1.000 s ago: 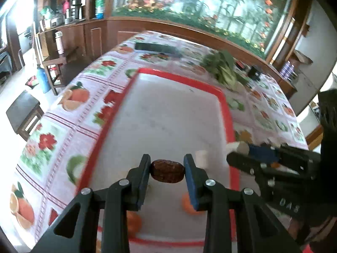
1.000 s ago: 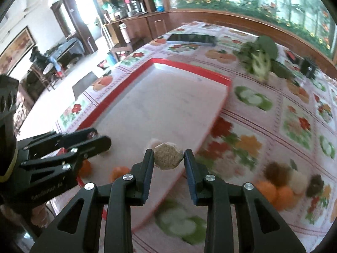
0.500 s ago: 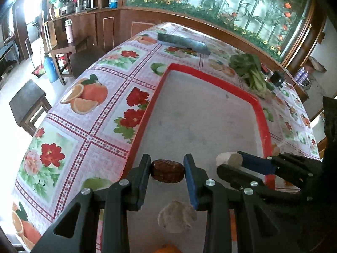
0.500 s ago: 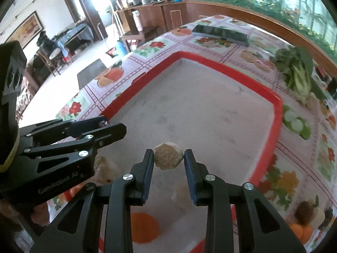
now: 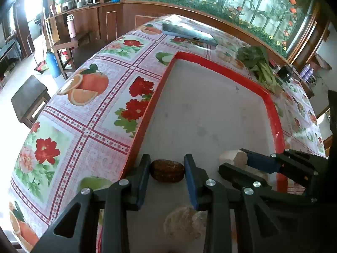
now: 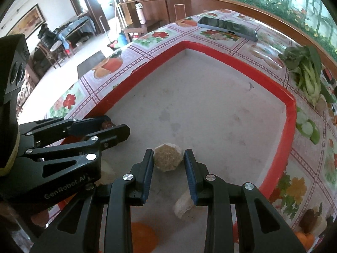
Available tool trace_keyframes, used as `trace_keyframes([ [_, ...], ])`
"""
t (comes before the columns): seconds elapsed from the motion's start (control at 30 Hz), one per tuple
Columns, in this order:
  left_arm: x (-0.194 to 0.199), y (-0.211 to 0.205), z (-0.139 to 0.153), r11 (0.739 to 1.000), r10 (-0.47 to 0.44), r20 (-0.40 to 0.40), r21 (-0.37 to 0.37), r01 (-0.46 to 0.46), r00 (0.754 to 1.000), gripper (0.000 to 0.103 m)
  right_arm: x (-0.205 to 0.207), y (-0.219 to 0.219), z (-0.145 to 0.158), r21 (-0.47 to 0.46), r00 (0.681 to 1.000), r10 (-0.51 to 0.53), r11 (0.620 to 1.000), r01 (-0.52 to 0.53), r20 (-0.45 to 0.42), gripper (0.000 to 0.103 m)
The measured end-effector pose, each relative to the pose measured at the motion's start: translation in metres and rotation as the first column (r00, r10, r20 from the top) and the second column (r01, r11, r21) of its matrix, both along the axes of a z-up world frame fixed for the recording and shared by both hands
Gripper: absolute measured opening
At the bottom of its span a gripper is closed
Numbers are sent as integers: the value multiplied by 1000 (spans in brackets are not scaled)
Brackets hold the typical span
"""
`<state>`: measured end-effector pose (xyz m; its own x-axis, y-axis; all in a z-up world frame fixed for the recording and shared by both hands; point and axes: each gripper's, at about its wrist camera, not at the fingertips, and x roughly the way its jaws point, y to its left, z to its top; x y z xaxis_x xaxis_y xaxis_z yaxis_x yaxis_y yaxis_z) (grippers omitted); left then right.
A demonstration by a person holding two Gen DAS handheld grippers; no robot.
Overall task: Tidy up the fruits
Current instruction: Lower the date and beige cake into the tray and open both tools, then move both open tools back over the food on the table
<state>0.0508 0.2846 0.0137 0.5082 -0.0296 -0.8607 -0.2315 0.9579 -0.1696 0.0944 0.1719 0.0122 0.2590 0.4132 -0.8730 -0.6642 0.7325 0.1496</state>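
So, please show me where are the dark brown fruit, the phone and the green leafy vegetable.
dark brown fruit [image 5: 167, 170], left wrist view, middle of its wrinkled skin.
phone [image 6: 228, 28], right wrist view, centre of its dark screen.
green leafy vegetable [image 6: 309, 78], right wrist view, on its pale stalks.

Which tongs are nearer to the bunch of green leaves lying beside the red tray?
Right. The right tongs hang over the tray's side facing the green leaves; the left tongs are at the opposite rim, farther away.
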Motion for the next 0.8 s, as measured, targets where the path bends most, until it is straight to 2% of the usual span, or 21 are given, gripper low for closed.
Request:
trace_keyframes([
  [0.13,-3,0,1,1000,3,-7,-6,-3,1000,39,0,-3,1,-7,1000,-14,1000,14,-4,36],
  [0.27,-9,-3,4,1000,4,-1,6,-4,1000,47,-1,-9,6,-9,999,-37,999,37,-8,36],
  [0.5,-23,-7,18,1000,22,32,14,-23,999,67,-12,-24,25,14,997,-79,997,78,7,40],
  [0.57,-28,-8,23,1000,22,45,20,-23,999,68,-15,-29,30,21,996,-94,995,94,11,43],
  [0.8,-42,-21,36,1000,0,62,17,-1,998,69,-35,-52,39,37,992,-127,991,126,16,45],
])
